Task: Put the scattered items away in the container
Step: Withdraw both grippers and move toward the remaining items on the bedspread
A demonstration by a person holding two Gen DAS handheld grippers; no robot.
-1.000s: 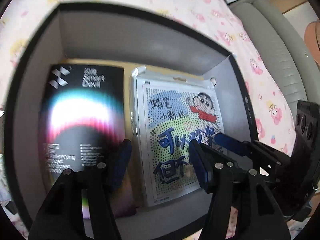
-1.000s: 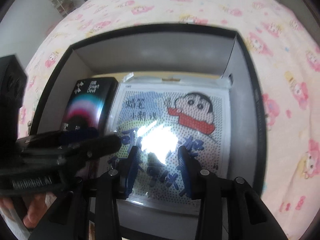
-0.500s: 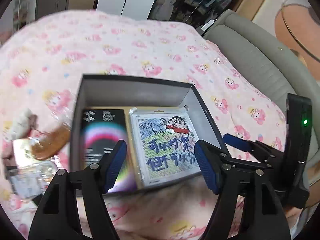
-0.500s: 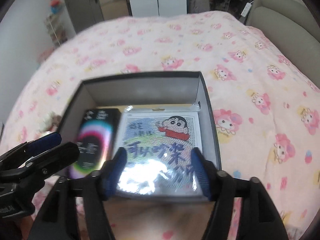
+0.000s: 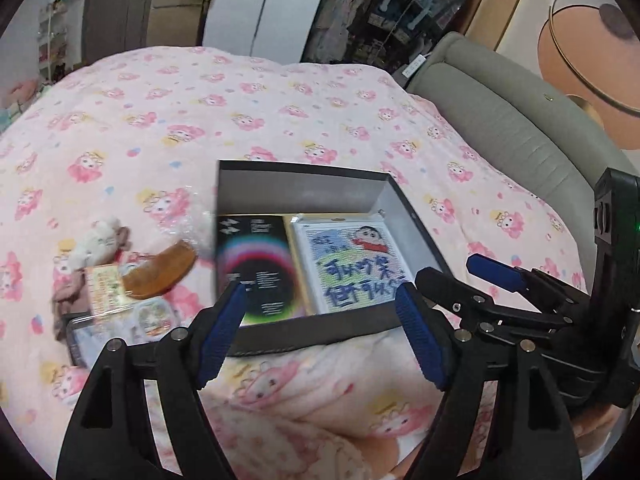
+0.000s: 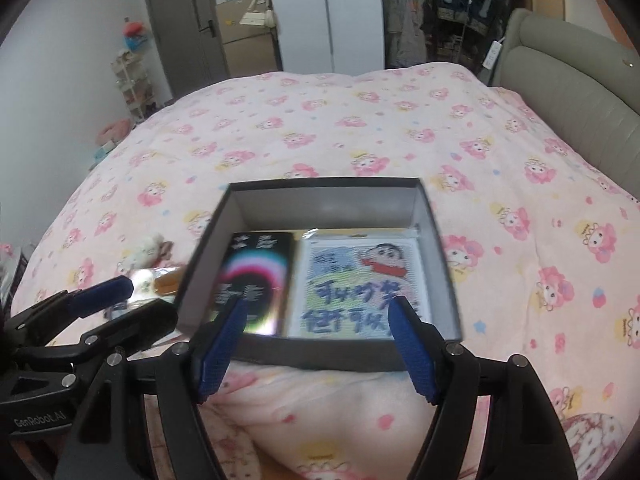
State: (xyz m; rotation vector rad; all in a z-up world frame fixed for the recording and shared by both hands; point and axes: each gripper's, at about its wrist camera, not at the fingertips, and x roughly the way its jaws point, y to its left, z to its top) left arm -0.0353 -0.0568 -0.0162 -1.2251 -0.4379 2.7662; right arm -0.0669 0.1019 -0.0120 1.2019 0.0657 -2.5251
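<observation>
Hovering with jaws spread and empty, the left gripper [image 5: 320,332] and right gripper [image 6: 316,340] are facing the dark open cardboard box [image 5: 320,334] just ahead, while scattered brown wooden comb [image 5: 160,276] and packets are lying left, awaiting pickup.

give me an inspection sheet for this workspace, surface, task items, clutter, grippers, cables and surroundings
Surface: pink cartoon-print bedspread.
Job's things: open black box holds a black rainbow package on its left and a cartoon bead card on its right. Outside, left of the box: wooden comb, plush toy, small packets.
Clutter: nothing seen.
Grippers: left gripper and right gripper both open, empty, near the box's front wall.
Cables: power strip by the headboard.
Surroundings: grey headboard, wardrobe, door.
</observation>
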